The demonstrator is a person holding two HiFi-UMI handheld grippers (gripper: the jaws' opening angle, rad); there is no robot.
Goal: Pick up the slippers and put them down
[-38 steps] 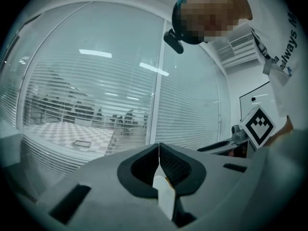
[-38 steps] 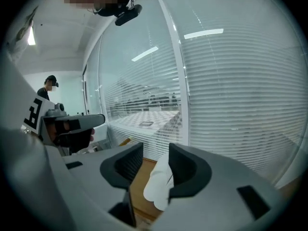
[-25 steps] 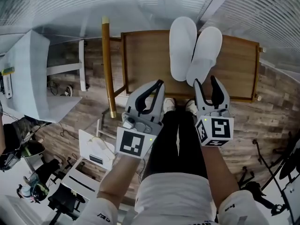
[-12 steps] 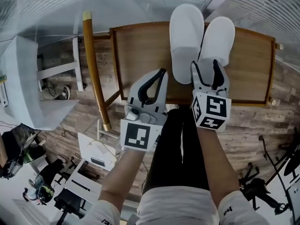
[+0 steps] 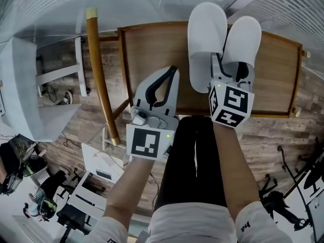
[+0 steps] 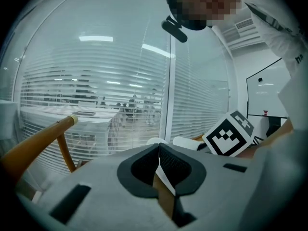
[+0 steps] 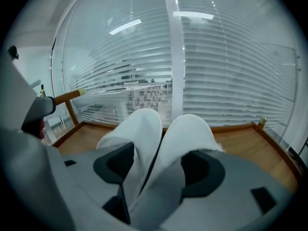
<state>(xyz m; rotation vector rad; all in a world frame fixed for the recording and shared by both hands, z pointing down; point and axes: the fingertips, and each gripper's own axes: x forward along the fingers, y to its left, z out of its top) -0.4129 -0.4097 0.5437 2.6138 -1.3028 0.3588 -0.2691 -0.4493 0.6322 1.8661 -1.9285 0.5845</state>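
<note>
1. On the wooden tabletop (image 5: 152, 54), in front of the blinds (image 7: 216, 71), the white slippers (image 5: 207, 44) lie side by side and touching. Their toes point away from us and their heels are toward the near edge.
2. Our right gripper (image 5: 230, 67) sits at the heel end of the pair. Its jaws are opening, with both heels between them, and the pads do not appear to press on the cloth.
3. Our left gripper (image 5: 172, 75) hovers over the near part of the tabletop, just left of the slippers, clenched on nothing.
4. We judge the step in hand to be the grasp of the pair. Done well, we would slide far enough in that both heels lie fully between the pads, then close evenly so the slippers are pinched together.
5. The soft cloth will likely give, so we would squeeze firmly or one slipper may slip free on the lift.
</note>
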